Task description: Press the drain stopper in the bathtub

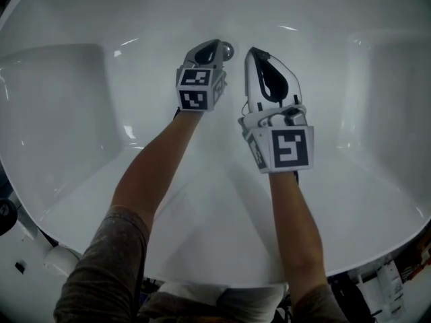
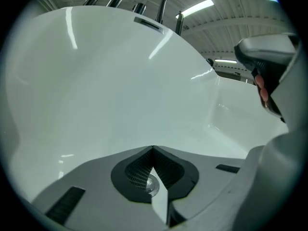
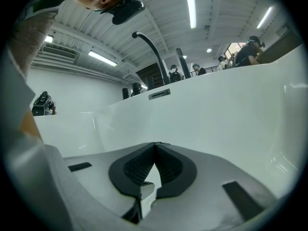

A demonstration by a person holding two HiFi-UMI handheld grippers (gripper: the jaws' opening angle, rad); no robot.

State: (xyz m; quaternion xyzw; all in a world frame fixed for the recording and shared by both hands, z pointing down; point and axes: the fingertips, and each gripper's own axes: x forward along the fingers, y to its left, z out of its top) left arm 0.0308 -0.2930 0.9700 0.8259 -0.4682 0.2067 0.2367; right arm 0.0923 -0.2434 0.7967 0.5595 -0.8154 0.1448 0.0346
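- Drain stopper [image 1: 229, 49]: in the head view only a chrome edge shows beside the left gripper [image 1: 217, 46]; the rest is covered.
- In the left gripper view the stopper [image 2: 152, 185] is a sliver in the gap behind the closed jaw tips.
- Bathtub [image 1: 81, 113]: cut off at left and right edges.
- Faucet [image 2: 166, 3]: top cut off.
- Distant people [image 3: 249, 52]: too small to make out.

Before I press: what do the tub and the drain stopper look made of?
Bathtub: smooth, glossy white, likely acrylic or enamel; ceiling lights streak across its wall. Drain stopper: small rounded cap with a bright mirror glint, probably chromed or polished metal, partly hidden behind the left gripper.
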